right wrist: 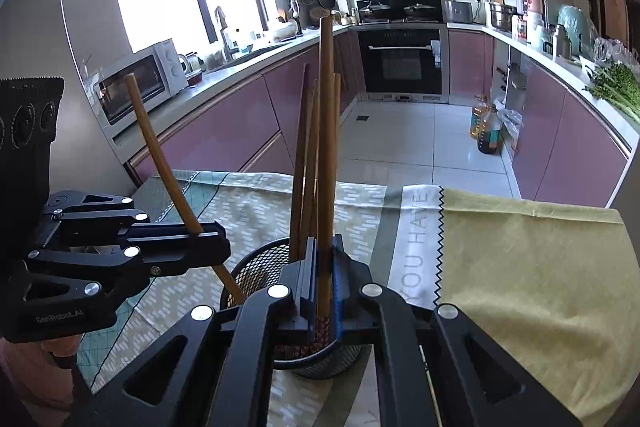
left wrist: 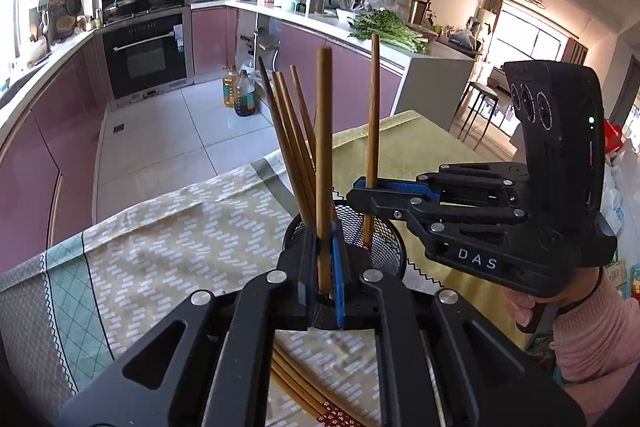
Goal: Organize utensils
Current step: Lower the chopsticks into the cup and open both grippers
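A black mesh cup [left wrist: 384,243] [right wrist: 256,267] stands on the tablecloth with several brown chopsticks [left wrist: 288,131] [right wrist: 310,155] leaning in it. My left gripper [left wrist: 325,235] [right wrist: 212,231] is shut on one upright chopstick [left wrist: 324,147] [right wrist: 160,147], whose lower end dips into the cup's mouth. From the right, my right gripper [left wrist: 360,189] [right wrist: 325,251] is shut on another chopstick [left wrist: 374,107] [right wrist: 326,147]. That one's patterned tip is inside the cup. More chopsticks [left wrist: 296,383] lie flat on the cloth under the left gripper.
A patterned tablecloth [left wrist: 180,239] [right wrist: 520,267] covers the table, whose far edge drops to the tiled kitchen floor. Oil bottles [left wrist: 240,93] stand on the floor by the purple cabinets. A hand in a pink sleeve [left wrist: 592,323] holds the right gripper.
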